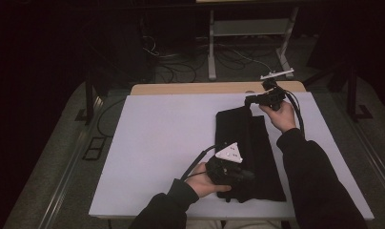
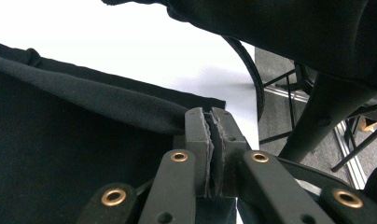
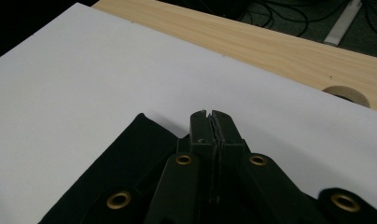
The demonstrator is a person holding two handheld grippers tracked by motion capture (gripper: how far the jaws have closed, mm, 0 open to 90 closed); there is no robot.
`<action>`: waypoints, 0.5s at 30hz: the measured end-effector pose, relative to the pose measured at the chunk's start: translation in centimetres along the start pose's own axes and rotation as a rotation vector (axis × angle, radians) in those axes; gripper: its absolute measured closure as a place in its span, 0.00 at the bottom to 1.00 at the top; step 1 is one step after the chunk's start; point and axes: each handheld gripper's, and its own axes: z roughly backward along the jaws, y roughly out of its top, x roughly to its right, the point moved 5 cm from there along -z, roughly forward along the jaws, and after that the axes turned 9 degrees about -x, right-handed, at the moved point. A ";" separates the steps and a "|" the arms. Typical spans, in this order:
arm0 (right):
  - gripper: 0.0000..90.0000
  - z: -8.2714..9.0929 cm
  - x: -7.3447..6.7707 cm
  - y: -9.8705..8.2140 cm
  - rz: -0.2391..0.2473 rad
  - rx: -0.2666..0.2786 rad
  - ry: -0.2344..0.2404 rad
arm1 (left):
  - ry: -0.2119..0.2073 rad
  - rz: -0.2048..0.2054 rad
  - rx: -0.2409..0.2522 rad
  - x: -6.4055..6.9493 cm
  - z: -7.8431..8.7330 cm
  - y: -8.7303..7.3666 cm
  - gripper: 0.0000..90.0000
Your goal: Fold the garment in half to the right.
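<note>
Black cloth is lying folded on the white counter, right of its middle. Left claw is pinching the cloth's near part, jaws clamped tight on a fold. Right claw is gripping the far corner, jaws squeezed together on the fabric, with the wooden edge sitting beyond.

White sheet over wooden table; tape roll on wood; floor cables.

Black sleeves; each black hand-held gripper has brass rivets and a trailing cable.
</note>
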 end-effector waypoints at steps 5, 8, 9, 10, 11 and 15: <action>0.97 -0.1 0.5 -0.5 -0.011 -0.006 -0.004 | -0.006 0.001 0.003 0.0 -0.6 0.1 0.94; 0.97 0.0 0.7 -0.7 -0.012 -0.008 -0.008 | -0.008 0.003 0.003 0.0 -1.0 0.2 0.94; 0.97 0.0 0.8 -0.8 -0.015 -0.009 -0.007 | -0.012 0.004 -0.001 0.0 -1.0 0.2 0.94; 0.97 0.0 0.9 -0.8 -0.017 -0.009 -0.009 | -0.013 0.003 -0.002 0.0 -1.1 0.2 0.94; 0.97 -0.1 0.9 -0.9 -0.018 -0.011 -0.010 | -0.014 0.006 0.000 -0.1 -1.3 0.2 0.94; 0.97 -0.3 1.3 -1.4 -0.025 -0.011 -0.012 | -0.013 0.005 -0.003 -0.2 -1.6 0.1 0.94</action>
